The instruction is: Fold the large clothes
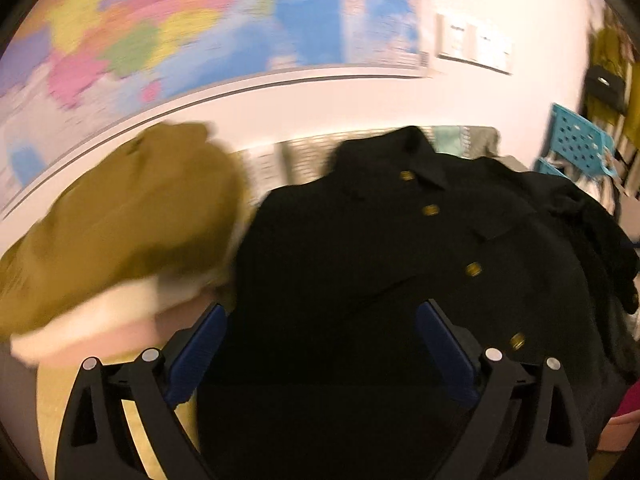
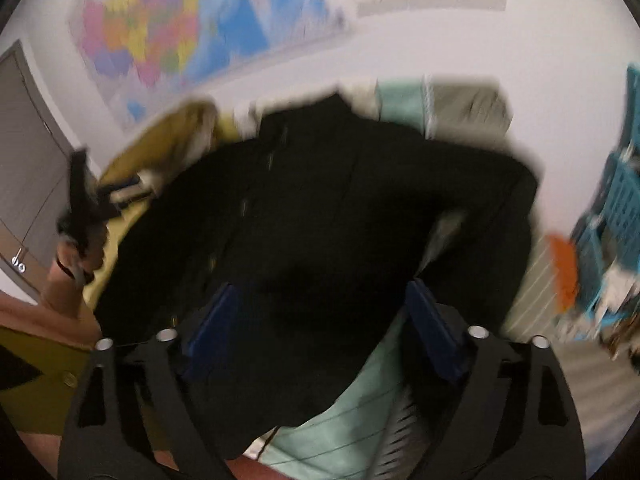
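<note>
Left hand-held gripper [image 1: 320, 344] and right hand-held gripper [image 2: 316, 320], jaws wide apart, both angled downward.

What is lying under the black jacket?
Under the black jacket a mint striped cloth sticks out at its near edge, and yellow fabric at its left. What lies beneath the jacket's middle is covered.

Warm, dim indoor light. Heavy motion blur in both views, worst at right wrist. Fisheye bends edges, dark vignette corners. Black coat [image 1: 400, 240] swallows detail.
</note>
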{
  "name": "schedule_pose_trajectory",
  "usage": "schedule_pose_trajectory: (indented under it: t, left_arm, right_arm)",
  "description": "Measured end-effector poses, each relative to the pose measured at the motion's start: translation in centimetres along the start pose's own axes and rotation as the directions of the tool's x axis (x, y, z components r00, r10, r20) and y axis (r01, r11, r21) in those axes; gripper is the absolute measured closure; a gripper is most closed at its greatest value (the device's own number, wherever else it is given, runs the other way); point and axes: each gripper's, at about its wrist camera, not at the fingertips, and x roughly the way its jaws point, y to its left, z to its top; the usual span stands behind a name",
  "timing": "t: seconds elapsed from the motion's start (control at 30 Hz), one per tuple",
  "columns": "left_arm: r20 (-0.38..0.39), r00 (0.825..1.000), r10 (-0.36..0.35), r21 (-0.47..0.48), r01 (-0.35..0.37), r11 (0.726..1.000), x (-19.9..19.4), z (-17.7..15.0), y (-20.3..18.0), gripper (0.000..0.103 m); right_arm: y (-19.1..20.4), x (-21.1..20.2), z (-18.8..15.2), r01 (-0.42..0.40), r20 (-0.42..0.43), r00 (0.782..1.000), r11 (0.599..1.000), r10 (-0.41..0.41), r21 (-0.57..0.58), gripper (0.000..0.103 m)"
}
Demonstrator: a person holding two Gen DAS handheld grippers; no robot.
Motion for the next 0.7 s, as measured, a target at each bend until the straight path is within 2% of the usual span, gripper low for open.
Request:
schedule_pose_trajectory:
  t: [0.1, 0.17, 0.2, 0.27, 0.3, 0.33, 0.37, 0.47, 0.5, 0.53, 0.57, 0.6, 0.63, 0.67, 0.7]
  left_arm:
    - [-0.016, 0.999, 0.052, -0.052, -0.053, 0.997, -1.3, -2.0, 2.6, 0.009]
    - [-0.027, 0.998, 0.06, -0.083, -0.062, 0.995, -1.9, -3.1, 4.1, 0.009]
    - [-0.031, 0.998, 0.061, -0.1, -0.064, 0.993, -2.1, -3.7, 4.8, 0.008]
    - [-0.048, 0.997, 0.06, -0.123, -0.066, 0.99, -2.2, -5.0, 6.0, 0.007]
    - [-0.059, 0.996, 0.067, -0.129, -0.074, 0.989, -2.1, -5.5, 6.3, 0.007]
    - [-0.075, 0.994, 0.082, -0.135, -0.092, 0.987, -1.9, -5.9, 6.7, 0.007]
    - [-0.085, 0.993, 0.083, -0.141, -0.095, 0.986, -1.9, -6.3, 6.8, 0.007]
    - [-0.079, 0.995, 0.065, -0.149, -0.076, 0.986, -2.1, -6.5, 6.8, 0.007]
    - [-0.056, 0.997, 0.054, -0.129, -0.06, 0.99, -2.4, -6.1, 6.3, 0.007]
    - [-0.04, 0.998, 0.049, -0.112, -0.053, 0.992, -2.4, -5.5, 5.9, 0.007]
    - [-0.031, 0.999, 0.044, -0.092, -0.046, 0.995, -2.3, -4.9, 5.1, 0.007]
    - [-0.022, 0.999, 0.031, -0.071, -0.032, 0.997, -2.0, -4.2, 4.5, 0.007]
    - [-0.012, 1.0, 0.019, -0.049, -0.019, 0.999, -1.8, -3.5, 3.7, 0.007]
    - [-0.002, 1.0, 0.009, -0.012, -0.009, 1.0, -1.1, -2.2, 2.5, 0.007]
    - [-0.001, 1.0, 0.003, 0.022, -0.003, 1.0, -0.3, -1.0, 1.4, 0.007]
  right_arm:
    - [-0.7, 2.5, -2.0, -0.013, -0.051, 0.999, 0.998, 0.017, 0.067, 0.012]
    - [-0.8, 2.9, -3.2, -0.032, -0.028, 0.999, 0.996, 0.034, 0.085, 0.015]
    - [-0.5, 3.0, -3.4, -0.013, -0.017, 1.0, 0.998, 0.014, 0.067, 0.02]
    - [-0.6, 3.1, -3.6, -0.01, -0.011, 1.0, 0.997, 0.011, 0.071, 0.064]
    - [-1.0, 3.2, -3.6, -0.02, -0.007, 1.0, 0.996, 0.02, 0.084, 0.077]
    - [-1.1, 3.0, -3.3, -0.007, 0.004, 1.0, 0.996, 0.007, 0.09, 0.096]
    - [-1.3, 2.5, -3.0, -0.013, 0.026, 1.0, 0.994, 0.01, 0.105, 0.099]
    - [-3.4, -0.1, -2.6, 0.043, 0.102, 0.993, 0.985, -0.061, 0.166, 0.1]
    - [-4.2, -0.8, -2.6, 0.049, 0.116, 0.991, 0.981, -0.072, 0.189, 0.1]
    - [-5.1, -1.0, -2.6, 0.052, 0.108, 0.991, 0.974, -0.077, 0.219, 0.099]
    - [-5.4, -0.3, -2.5, 0.059, 0.056, 0.996, 0.975, -0.073, 0.215, 0.096]
    - [-5.2, 0.5, -2.2, 0.099, -0.001, 0.995, 0.977, -0.1, 0.19, 0.089]
    - [-4.8, 0.5, -1.9, 0.144, -0.015, 0.989, 0.976, -0.144, 0.161, 0.068]
    - [-4.2, 0.1, -1.3, 0.17, -0.003, 0.985, 0.976, -0.171, 0.133, 0.051]
    - [-3.4, -1.1, -0.1, 0.177, 0.047, 0.982, 0.978, -0.183, 0.108, 0.043]
